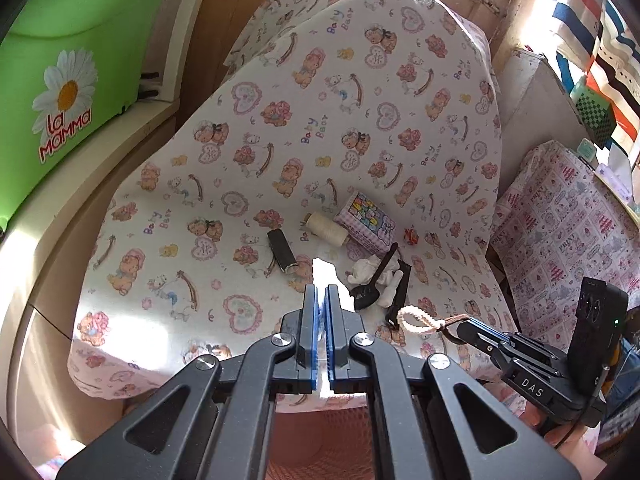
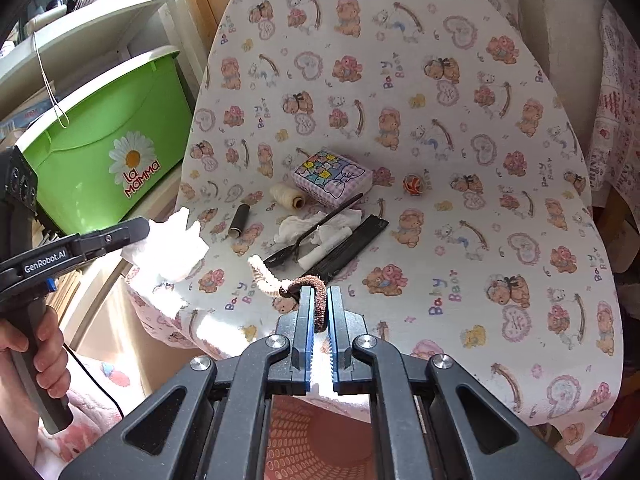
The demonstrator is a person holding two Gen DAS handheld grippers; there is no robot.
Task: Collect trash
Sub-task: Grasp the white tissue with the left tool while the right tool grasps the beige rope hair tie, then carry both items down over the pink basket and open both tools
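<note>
My left gripper (image 1: 321,292) is shut on a crumpled white tissue (image 1: 325,276), seen from the side in the right wrist view (image 2: 168,246) at the table's left edge. My right gripper (image 2: 319,294) is shut on a brown and cream pipe-cleaner loop (image 2: 276,280), also seen in the left wrist view (image 1: 420,320). On the teddy-bear cloth (image 2: 440,140) lie more crumpled tissue (image 2: 316,228), a black plastic spoon (image 2: 312,232), a flat black wrapper (image 2: 352,244), a black cylinder (image 2: 239,220), a thread spool (image 2: 286,196), a patterned box (image 2: 332,178) and a small red ball (image 2: 413,185).
A green "La Mamma" bin (image 2: 104,152) stands on a shelf to the left. A pink perforated basket (image 2: 316,440) sits below the table's near edge. A pink-print covered surface (image 1: 560,240) is to the right.
</note>
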